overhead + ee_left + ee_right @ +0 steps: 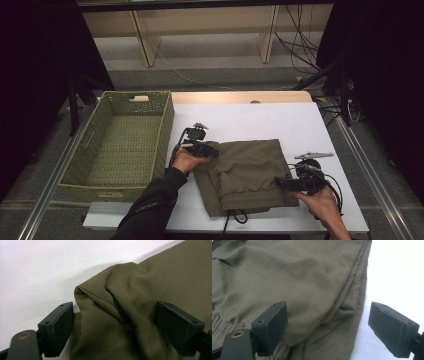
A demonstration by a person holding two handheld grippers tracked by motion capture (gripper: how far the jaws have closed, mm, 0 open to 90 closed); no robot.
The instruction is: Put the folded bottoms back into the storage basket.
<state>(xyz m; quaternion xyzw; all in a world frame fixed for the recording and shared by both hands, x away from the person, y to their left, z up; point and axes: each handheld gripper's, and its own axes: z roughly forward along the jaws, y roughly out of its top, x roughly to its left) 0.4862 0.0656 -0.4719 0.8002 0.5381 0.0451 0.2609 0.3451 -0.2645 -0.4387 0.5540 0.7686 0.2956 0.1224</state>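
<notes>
The left gripper (115,322) stood open astride a bunched corner of the folded olive-green fabric garment (247,172); the right gripper (328,327) (jaws likewise apart) straddled its opposite hem.

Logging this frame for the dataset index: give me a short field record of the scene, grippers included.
surface: white table top
garment: folded olive garment, lying flat on the table
basket: green woven basket, left of the garment, nothing visible inside
left gripper: jaws wide, straddling a bunched fold at the garment's left edge, pads not clearly pressing
right gripper: jaws wide, astride the garment's right edge, one jaw over cloth, one over bare table
cloth lifted: no
</notes>
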